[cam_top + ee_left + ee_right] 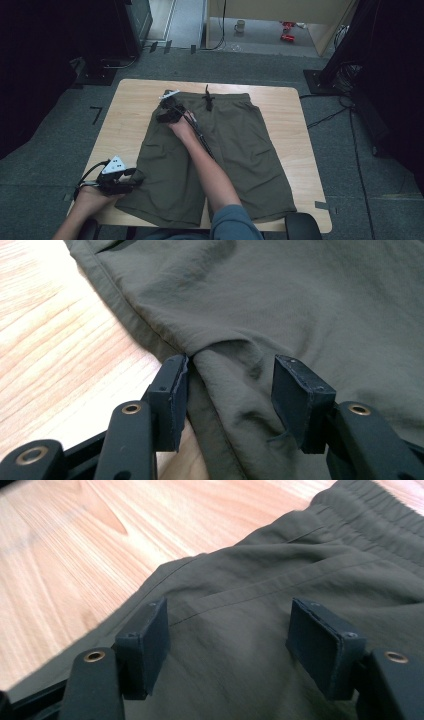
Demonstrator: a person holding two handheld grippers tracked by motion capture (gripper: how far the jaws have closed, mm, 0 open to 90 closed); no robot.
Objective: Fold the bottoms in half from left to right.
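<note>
Olive shorts (220,155) lie flat mid-tabletop (125,115). Left hand-held gripper (131,176), at eight o'clock, straddles the hem, jaws half-wide; right hand-held gripper (165,106), at eleven o'clock, hovers wide over the waistband corner. Folding is starting; next, both must pinch fabric.

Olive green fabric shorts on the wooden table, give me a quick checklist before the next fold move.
1. Olive green fabric shorts lie flat on the light wooden table: ok.
2. Left gripper straddles a raised fold at the leg hem, jaws not pressing it: not ok, no grip yet.
3. Right gripper over the shorts' side seam below the elastic waistband, jaws open: ok for approach, nothing held.
4. Black drawstring lies on the waistband, away from both grippers: ok.
5. Whether both fabric layers sit between the left jaws: cannot tell.
</note>
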